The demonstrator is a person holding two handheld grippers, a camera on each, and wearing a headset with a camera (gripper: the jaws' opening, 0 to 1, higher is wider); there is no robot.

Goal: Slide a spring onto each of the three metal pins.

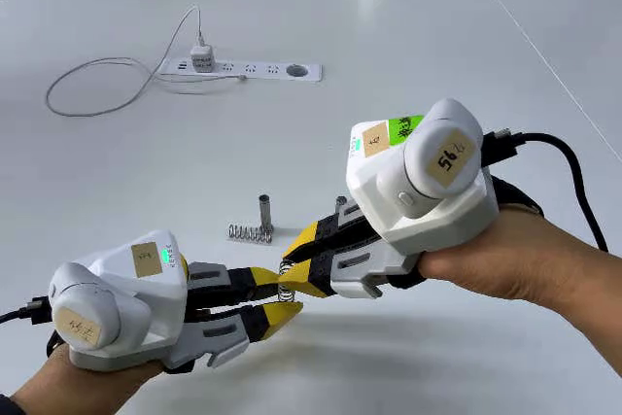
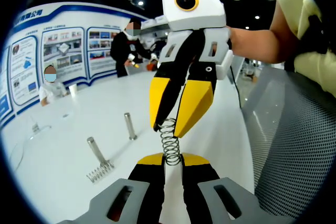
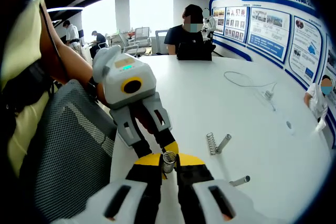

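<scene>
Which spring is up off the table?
The spring held between the left gripper and right gripper; the other spring lies on the table beside a pin.

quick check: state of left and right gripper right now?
Left gripper: closed on one end of the spring.
Right gripper: closed on the other end of the same spring.

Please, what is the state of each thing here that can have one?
held spring, in the air, on no pin.
right gripper, jaws shut on held spring.
left gripper, jaws around its other end; grip unclear.
loose spring, lying on table.
pin beside loose spring, upright, bare.
other pin, upright, bare.
charger, plugged in.
</scene>
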